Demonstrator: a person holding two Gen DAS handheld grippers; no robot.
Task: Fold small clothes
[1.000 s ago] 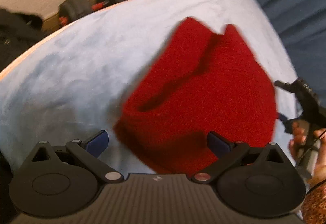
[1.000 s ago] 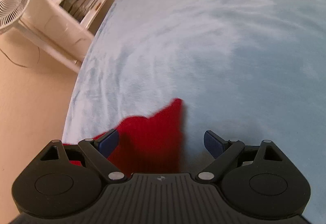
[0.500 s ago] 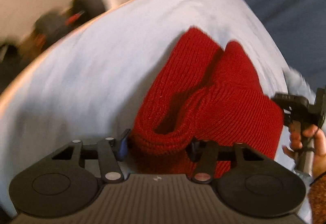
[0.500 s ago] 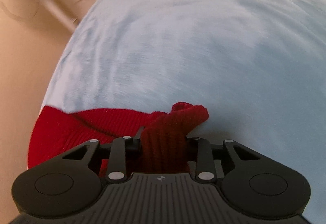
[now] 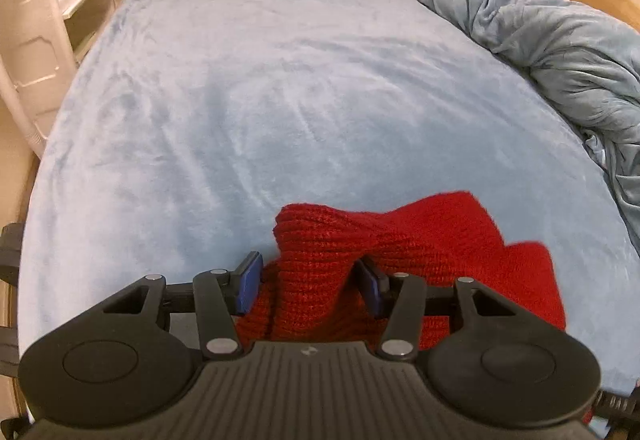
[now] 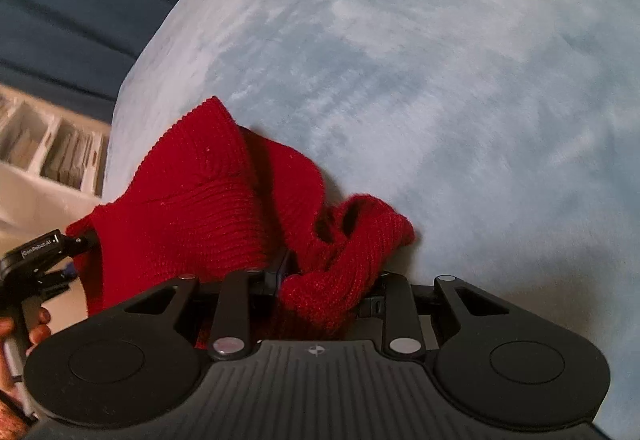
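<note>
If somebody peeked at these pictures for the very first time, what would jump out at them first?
The bright red knitted garment jumps out first, bunched up near the front edge of the pale blue blanket. Next come the two black grippers pinching it: the left gripper on one bunch and the right gripper, whose jaws are closing on another. A crumpled grey cover is heaped at the blanket's right side in the left wrist view.
</note>
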